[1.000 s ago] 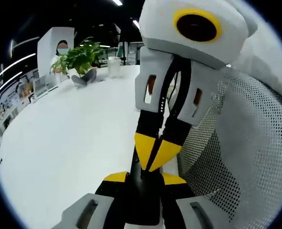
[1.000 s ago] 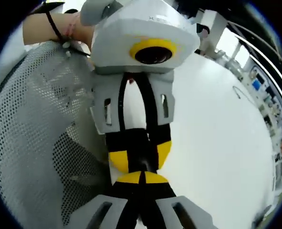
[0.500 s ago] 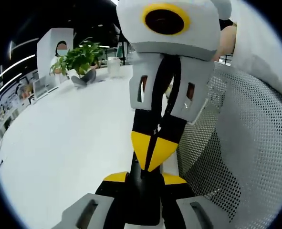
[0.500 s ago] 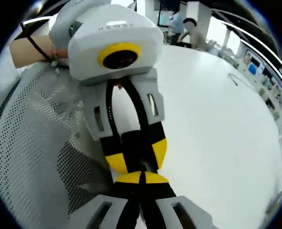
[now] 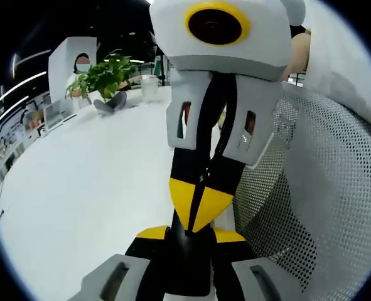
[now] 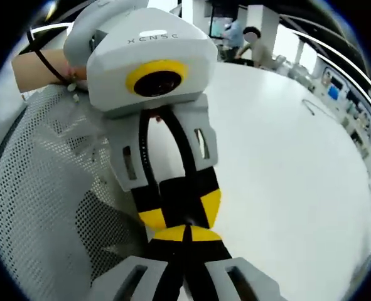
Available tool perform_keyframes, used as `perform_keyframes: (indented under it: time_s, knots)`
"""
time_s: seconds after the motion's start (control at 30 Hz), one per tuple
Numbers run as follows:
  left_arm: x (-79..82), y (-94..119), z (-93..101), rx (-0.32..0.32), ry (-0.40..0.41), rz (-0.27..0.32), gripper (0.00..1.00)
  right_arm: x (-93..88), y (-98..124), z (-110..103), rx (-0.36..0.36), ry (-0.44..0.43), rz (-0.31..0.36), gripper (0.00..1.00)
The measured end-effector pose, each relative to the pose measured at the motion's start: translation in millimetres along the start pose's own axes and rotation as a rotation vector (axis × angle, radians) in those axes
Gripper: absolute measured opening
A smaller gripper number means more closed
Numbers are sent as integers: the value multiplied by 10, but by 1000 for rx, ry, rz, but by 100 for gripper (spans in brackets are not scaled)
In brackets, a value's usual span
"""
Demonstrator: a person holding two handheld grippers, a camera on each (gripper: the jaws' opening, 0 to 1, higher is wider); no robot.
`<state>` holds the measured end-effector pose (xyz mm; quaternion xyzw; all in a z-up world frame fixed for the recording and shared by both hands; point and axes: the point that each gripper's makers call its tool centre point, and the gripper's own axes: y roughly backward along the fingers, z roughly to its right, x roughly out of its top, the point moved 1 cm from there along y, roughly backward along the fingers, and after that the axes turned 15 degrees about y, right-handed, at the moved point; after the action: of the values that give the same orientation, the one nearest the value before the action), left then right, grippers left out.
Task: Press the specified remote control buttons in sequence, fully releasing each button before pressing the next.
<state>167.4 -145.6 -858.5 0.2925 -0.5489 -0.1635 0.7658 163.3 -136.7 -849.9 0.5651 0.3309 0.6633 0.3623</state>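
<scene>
A narrow black remote control (image 5: pixel 186 263) sits clamped between the yellow-tipped jaws of my left gripper (image 5: pixel 190 235), low in the left gripper view. My right gripper (image 5: pixel 194 207) comes down from above, shut, and its joined yellow tips rest on the remote's far end. In the right gripper view my right gripper (image 6: pixel 185 234) is shut at the bottom, its tips against the left gripper (image 6: pixel 180 210). The left gripper's jaws stand apart around the black remote (image 6: pixel 182 197). The remote's buttons are hidden.
A white table (image 5: pixel 97 182) spreads behind both grippers. A grey mesh chair back (image 5: pixel 323 188) stands close on one side. A potted plant (image 5: pixel 103 78), a white cup (image 5: pixel 150 86) and a seated person (image 5: pixel 81 63) are at the far end. A hand (image 6: pixel 41 66) holds the left gripper.
In the left gripper view the right gripper has swung slightly leftward and lower, its tips staying at the remote. The right gripper view has tilted, so the left gripper leans more.
</scene>
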Motion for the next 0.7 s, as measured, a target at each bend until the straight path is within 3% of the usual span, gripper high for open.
perform_keyframes:
  time_s: [0.5, 0.7]
  knots:
    - [2, -2, -12, -4, 25, 7, 24, 30, -50, 50, -40, 40, -56, 0]
    - [3, -5, -12, -3, 9, 7, 24, 10, -30, 46, -49, 11, 18, 0]
